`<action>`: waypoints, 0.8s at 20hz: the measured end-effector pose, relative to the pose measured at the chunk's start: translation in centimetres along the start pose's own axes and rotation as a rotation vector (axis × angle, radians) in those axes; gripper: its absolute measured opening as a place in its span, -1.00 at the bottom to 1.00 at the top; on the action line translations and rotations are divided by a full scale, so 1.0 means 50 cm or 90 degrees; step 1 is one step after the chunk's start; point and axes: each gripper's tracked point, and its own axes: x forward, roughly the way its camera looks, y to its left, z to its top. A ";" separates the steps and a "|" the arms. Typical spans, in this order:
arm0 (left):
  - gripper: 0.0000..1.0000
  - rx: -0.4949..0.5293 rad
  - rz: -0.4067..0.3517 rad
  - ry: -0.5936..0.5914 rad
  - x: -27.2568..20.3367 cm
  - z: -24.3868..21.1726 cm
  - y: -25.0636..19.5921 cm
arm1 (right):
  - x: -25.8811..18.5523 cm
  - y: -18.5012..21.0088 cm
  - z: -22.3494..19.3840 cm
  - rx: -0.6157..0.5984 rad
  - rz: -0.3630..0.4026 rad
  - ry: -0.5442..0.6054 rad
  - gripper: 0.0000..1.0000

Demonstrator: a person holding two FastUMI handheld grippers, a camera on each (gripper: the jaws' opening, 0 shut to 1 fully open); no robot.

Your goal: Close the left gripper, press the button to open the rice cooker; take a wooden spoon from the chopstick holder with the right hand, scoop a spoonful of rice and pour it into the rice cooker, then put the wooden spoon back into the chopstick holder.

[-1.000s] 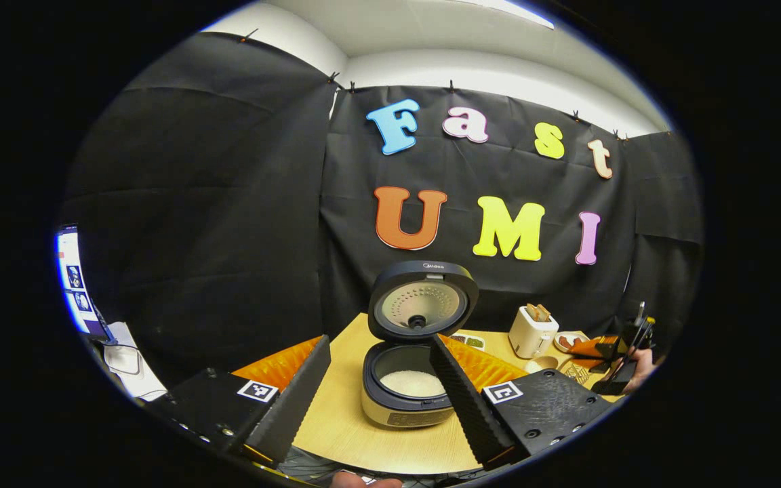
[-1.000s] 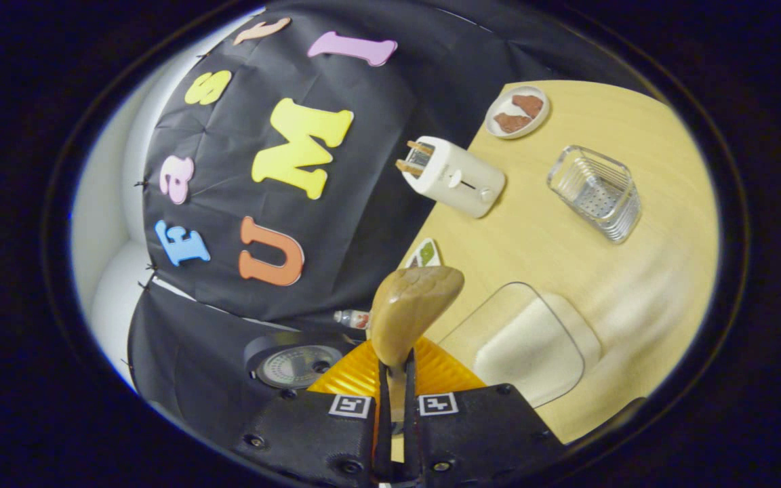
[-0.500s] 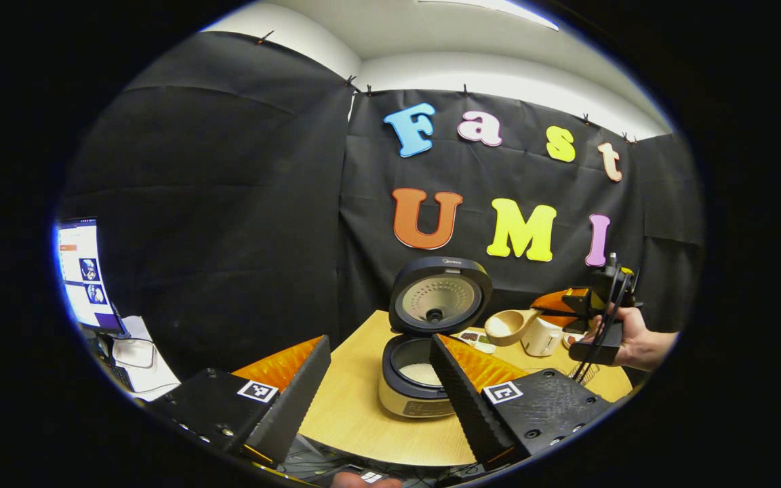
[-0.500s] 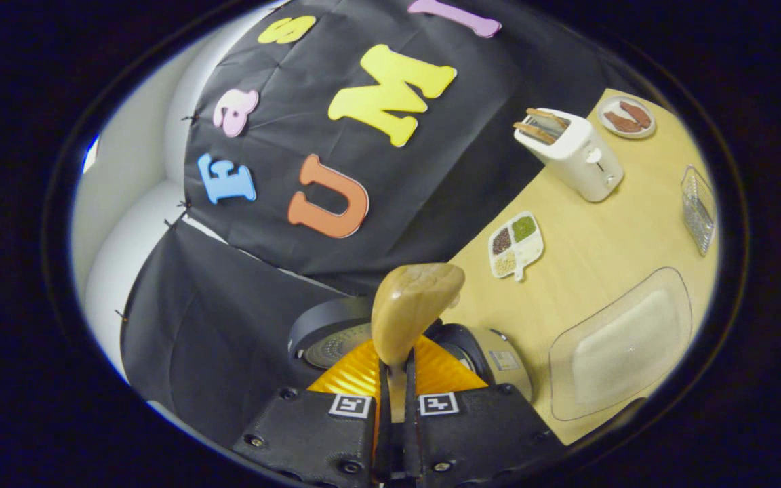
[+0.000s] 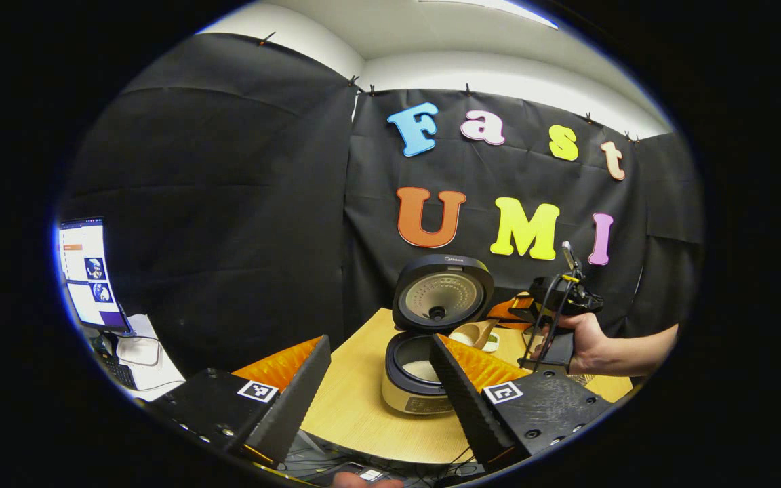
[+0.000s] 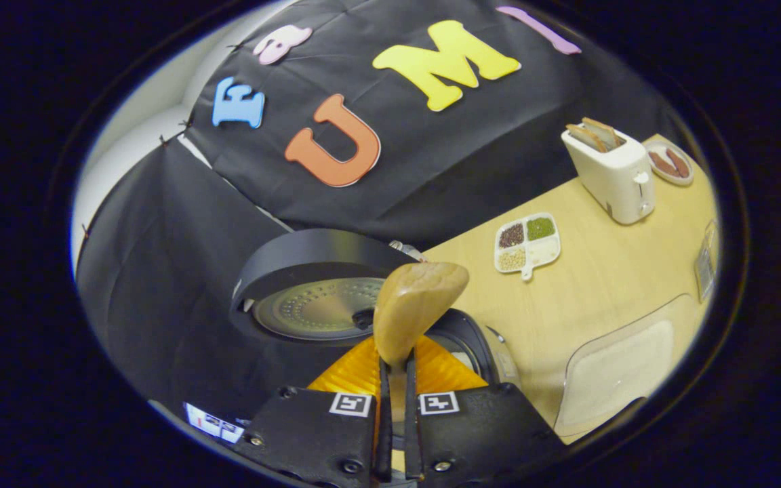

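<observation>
The rice cooker [image 5: 412, 396] stands on the table with its lid [image 5: 443, 298] raised and white rice in the pot. My left gripper [image 5: 378, 342] hovers open in front of it, nothing between its fingers. In the left gripper view, a hand [image 5: 590, 342] holds my right gripper [image 5: 556, 305] just right of the cooker, with the wooden spoon [image 5: 473, 333] reaching toward the pot's right edge, pale rice in its bowl. In the right gripper view, my right gripper [image 6: 395, 362] is shut on the spoon's [image 6: 417, 305] handle, the spoon's back toward me, beside the lid [image 6: 316, 291].
A clear rice container [image 6: 621, 369] lies near the table's front right. Behind it stand a white toaster [image 6: 611, 176], a divided dish of beans [image 6: 527, 242], a small plate [image 6: 672, 163] and the clear chopstick holder [image 6: 706, 261]. A monitor [image 5: 85, 271] glows at far left.
My right gripper has carried the spoon from over the rice container leftward to the open cooker. The left gripper has drawn back slightly and stays open.
</observation>
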 end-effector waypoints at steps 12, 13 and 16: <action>0.89 -0.048 0.056 -0.001 0.000 0.004 0.049 | 0.034 0.078 -0.005 -0.331 -0.013 -0.054 -0.75; 0.89 -0.049 0.061 -0.003 0.001 0.007 0.053 | 0.034 0.089 -0.003 -0.361 -0.011 -0.062 -0.75; 0.89 -0.056 0.070 -0.001 -0.002 0.007 0.056 | 0.031 0.121 -0.001 -0.449 0.003 -0.084 -0.75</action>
